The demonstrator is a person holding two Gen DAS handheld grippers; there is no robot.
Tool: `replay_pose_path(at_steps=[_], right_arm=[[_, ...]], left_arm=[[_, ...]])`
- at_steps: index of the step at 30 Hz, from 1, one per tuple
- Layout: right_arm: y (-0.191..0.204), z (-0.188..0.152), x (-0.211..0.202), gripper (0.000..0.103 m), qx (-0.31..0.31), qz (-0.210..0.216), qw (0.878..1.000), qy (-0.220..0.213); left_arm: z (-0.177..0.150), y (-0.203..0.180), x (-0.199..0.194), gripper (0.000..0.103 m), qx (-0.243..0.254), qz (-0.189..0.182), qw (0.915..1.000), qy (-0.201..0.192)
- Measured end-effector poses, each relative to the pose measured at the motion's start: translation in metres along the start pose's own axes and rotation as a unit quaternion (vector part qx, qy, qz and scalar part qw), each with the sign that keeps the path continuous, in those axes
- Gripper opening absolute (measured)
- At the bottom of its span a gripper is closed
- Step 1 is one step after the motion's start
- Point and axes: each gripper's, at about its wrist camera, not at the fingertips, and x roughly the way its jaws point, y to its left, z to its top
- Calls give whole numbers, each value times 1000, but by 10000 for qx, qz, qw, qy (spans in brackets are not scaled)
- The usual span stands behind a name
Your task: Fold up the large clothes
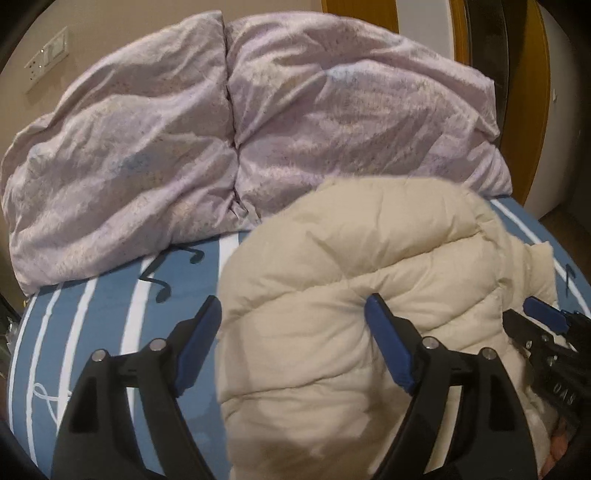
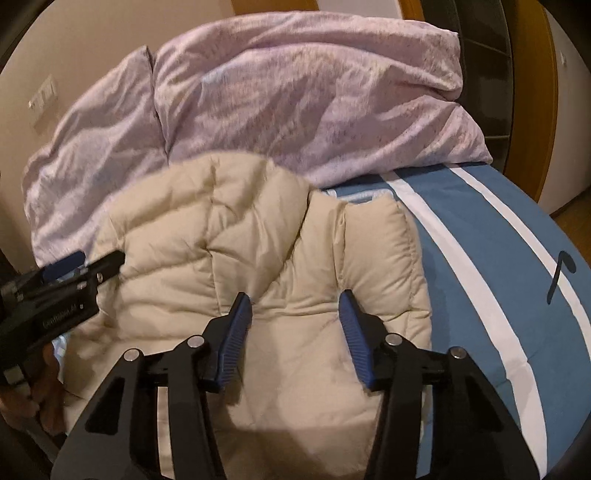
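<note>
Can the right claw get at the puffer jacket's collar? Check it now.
Probably yes: the right claw is open just above the cream puffer jacket, the collar flap lies just ahead, and nothing blocks the way.

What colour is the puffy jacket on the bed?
The puffy jacket is cream-beige, clearest in the right wrist view.

A bed (image 1: 110,317) is covered by a blue sheet (image 2: 480,229) with white stripes and black music notes. A crumpled lilac duvet (image 1: 295,122) is heaped at its far side. A beige wall (image 1: 110,33) with a switch plate (image 1: 47,59) is seen behind, a wooden frame (image 1: 461,33) at the right.
</note>
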Motion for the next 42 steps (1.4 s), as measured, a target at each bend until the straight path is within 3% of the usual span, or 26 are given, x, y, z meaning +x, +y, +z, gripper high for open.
replay_pose_path(at_steps=[17,21,23,26,30,35,39,42], right_arm=[[3,-13,14,52,-135,-170,9997,60],[3,-9,11,53,-173,-109,9995,229],[-2,-7,-2,56,-100,49,9995,286],[-15,-7,-26,81,183,454,9986,193],[-39,-4,-46,95,595,662,9959,183],[-77,-10,-28,96,1678,1480,9713,806],[-82,-18,-11,96,1892,1674,9610,1129],[-81,-21,1,96,1934,1668,9583,1281]], left_arm=[[-19,-2,35,83,-124,-88,9997,180],[-19,5,28,84,-235,-208,9993,213],[-23,16,16,85,-389,-424,9981,232],[-30,36,-9,85,-630,-742,9950,208],[-43,68,-29,85,-919,-910,9913,257],[-57,93,-23,85,-1360,-1302,9798,677],[-62,93,-15,85,-1548,-1570,9714,884],[-65,88,-14,85,-1529,-1669,9697,920]])
